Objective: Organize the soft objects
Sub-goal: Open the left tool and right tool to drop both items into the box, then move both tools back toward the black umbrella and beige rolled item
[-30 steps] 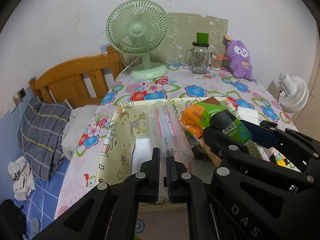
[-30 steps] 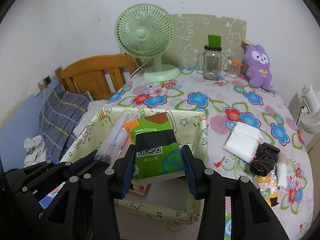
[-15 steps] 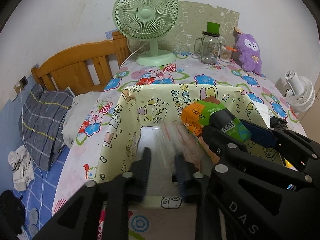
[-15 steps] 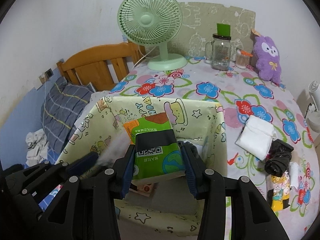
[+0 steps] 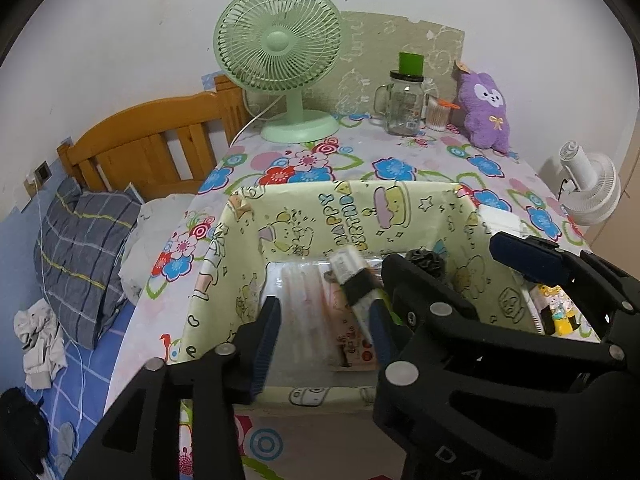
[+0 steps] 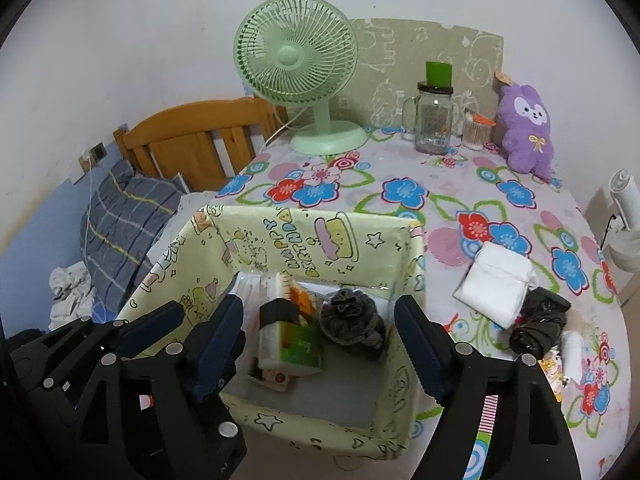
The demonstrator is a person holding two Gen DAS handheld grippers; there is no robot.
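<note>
**Both hands empty over the storage box**

The left hand-held gripper (image 5: 324, 332) and right hand-held gripper (image 6: 320, 344) hang spread apart, holding nothing, above the yellow fabric box (image 6: 256, 236). Inside it lie a green tissue pack (image 6: 296, 344), a clear packet (image 5: 304, 300) and a dark scrunchie (image 6: 352, 320). Right of the box, on the floral counter (image 6: 400, 196), a white folded cloth (image 6: 496, 284) touches a black bundle (image 6: 540, 320). Farther back stand a green fan (image 6: 296, 64), glass jar (image 6: 434, 116) and purple plush (image 6: 526, 132).

Both wrist views look steeply down, close above the same fabric bin (image 5: 352, 200) (image 6: 320, 232), left view nearer.
</note>
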